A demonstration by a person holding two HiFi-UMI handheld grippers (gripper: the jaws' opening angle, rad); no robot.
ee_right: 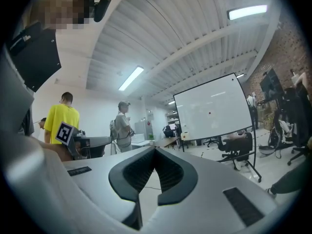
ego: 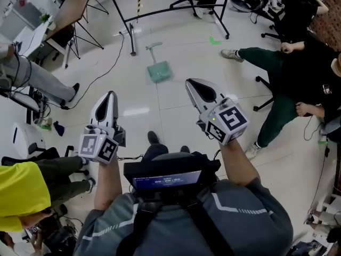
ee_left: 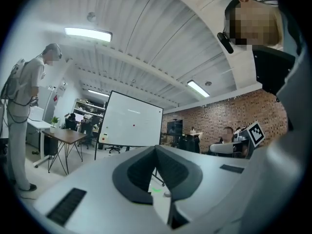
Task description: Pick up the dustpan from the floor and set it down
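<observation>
Well, the dustpan (ego: 159, 68) sits on the floor (ego: 186, 63) well ahead of us, while left gripper (ego: 111, 95) and right gripper (ego: 190, 82) both have fingers pinched together, empty. If we don't open b4 reaching, we'll prob just shove it away.

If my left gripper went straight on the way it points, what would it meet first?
Probably the whiteboard, which stands right behind the shut tips of the left gripper in its own view. It points level, so it should pass above the dustpan on the floor. Depth is unclear.
</observation>
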